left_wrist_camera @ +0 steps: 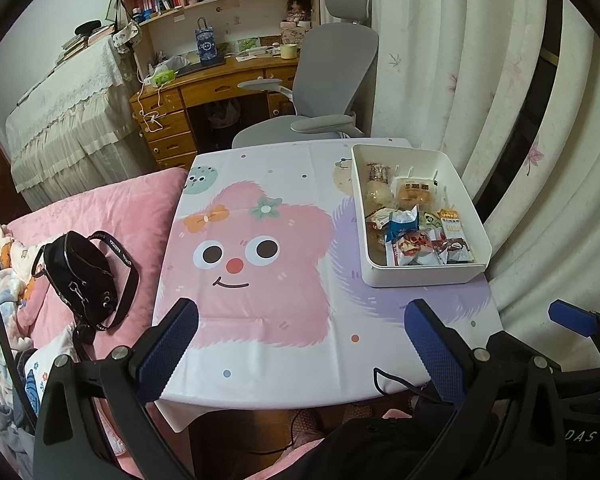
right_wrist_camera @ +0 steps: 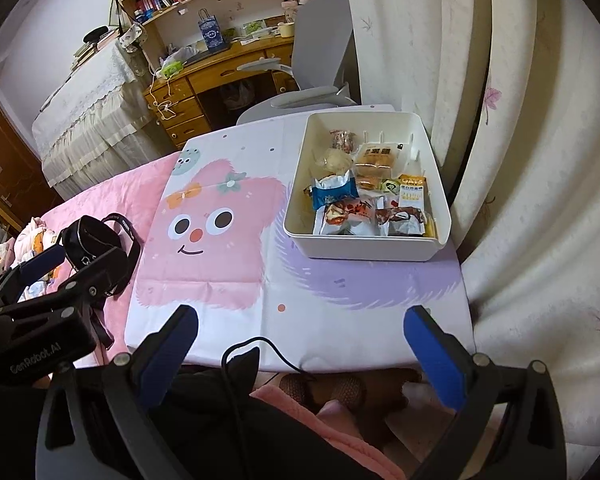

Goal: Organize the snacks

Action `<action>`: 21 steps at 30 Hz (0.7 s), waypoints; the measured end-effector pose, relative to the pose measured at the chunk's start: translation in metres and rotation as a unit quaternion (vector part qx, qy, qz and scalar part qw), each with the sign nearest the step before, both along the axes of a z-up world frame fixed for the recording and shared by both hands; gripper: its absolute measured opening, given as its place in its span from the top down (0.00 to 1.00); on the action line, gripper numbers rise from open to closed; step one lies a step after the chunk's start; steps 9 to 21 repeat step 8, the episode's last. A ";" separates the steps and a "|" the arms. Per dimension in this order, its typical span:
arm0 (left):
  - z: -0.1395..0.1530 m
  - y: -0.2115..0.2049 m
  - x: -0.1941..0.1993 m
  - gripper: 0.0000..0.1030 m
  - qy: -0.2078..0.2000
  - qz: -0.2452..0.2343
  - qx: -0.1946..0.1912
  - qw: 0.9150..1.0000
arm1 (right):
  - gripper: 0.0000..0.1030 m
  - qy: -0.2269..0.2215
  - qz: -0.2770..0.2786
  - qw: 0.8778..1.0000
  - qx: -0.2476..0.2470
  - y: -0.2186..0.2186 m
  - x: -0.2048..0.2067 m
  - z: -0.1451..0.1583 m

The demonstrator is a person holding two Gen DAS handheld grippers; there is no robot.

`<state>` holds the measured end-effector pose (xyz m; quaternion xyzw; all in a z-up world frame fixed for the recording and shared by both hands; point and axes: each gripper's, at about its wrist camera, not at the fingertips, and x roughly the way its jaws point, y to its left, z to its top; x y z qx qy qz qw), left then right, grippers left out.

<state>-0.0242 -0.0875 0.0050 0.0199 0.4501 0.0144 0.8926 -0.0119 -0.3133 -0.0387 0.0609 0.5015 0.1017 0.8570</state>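
Snacks [right_wrist_camera: 364, 196] lay heaped inside white bin [right_wrist_camera: 440, 216], itself parked on worktop [right_wrist_camera: 300, 312] at far right corner, close by curtain [right_wrist_camera: 540, 160]. Nothing loose seen on cartoon tablecloth [left_wrist_camera: 260, 280] outside bin. Among wrappers: blue-and-white packet [right_wrist_camera: 334, 192] near bin's left wall, red-printed pouch [right_wrist_camera: 346, 216] and dark chocolate-coloured pouch [right_wrist_camera: 400, 216] against bin's near wall, bread rolls in clear wrap [right_wrist_camera: 374, 160] toward bin's far end, yellow oat bar [right_wrist_camera: 412, 192] by bin's right wall.

Left tool [left_wrist_camera: 300, 344] hung over worktop's near edge, well short of bin, fingers wide apart, empty. Right tool [right_wrist_camera: 300, 344] likewise: spread open, nothing gripped, near edge, bin well ahead.

Judged light, crinkly, slick film; contents crushable, rolls especially. Best pinched at a sealed end fin or flat across a pouch's middle, gently. Bin looked rigid plastic, safest gripped by a rim wall. Black bag [left_wrist_camera: 80, 276] lay on pink bed left of worktop.
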 end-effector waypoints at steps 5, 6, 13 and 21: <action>0.000 -0.002 0.001 0.01 0.001 0.001 0.002 1.000 | 0.00 0.001 0.000 1.000 0.000 0.000 0.000 0.000; 0.000 -0.002 0.001 0.01 0.001 0.001 0.002 1.000 | 0.00 0.001 -0.001 1.000 0.000 0.000 0.000 0.000; 0.000 -0.002 0.001 0.01 0.002 0.001 0.001 1.000 | 0.00 0.001 0.000 1.000 0.000 0.000 0.000 0.000; 0.000 -0.002 0.001 0.01 0.002 0.001 0.001 1.000 | 0.00 0.001 0.000 1.000 0.000 0.000 0.000 0.000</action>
